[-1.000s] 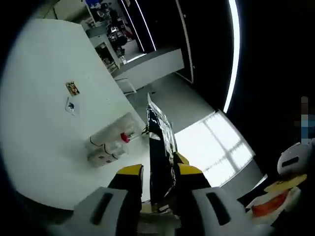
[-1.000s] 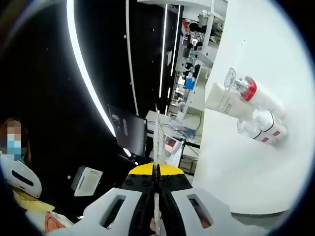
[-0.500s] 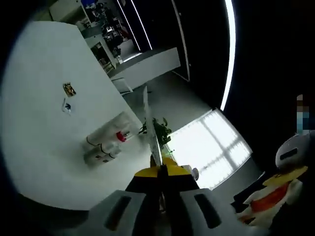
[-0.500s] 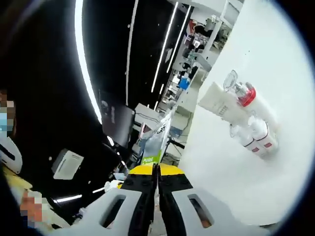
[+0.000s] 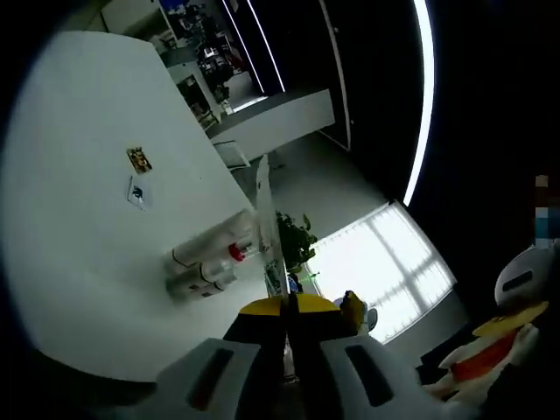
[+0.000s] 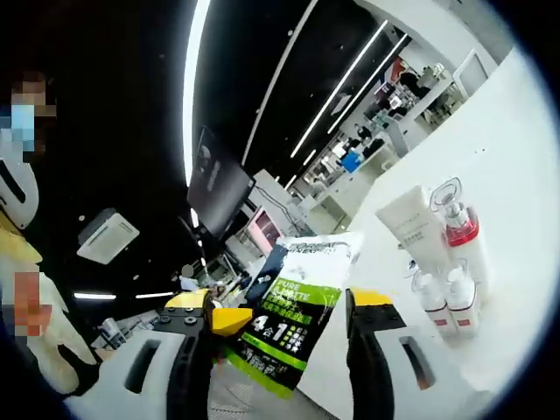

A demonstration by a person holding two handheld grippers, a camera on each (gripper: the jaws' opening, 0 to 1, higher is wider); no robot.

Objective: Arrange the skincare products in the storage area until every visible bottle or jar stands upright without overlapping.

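Dark room, ceiling light strips [image 5: 426, 96], bright window [image 5: 385, 267].

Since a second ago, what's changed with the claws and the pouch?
The right claw opened and let go of the pouch, which now sits between its spread jaws. The left claw closed shut on the pouch's edge. The bottles stay grouped on the white table.

I see a white table [image 5: 79, 219] with two small cards [image 5: 138, 160] lying on it. Beyond the table's far edge stands a potted plant [image 5: 296, 241] near a bright window [image 5: 385, 262].
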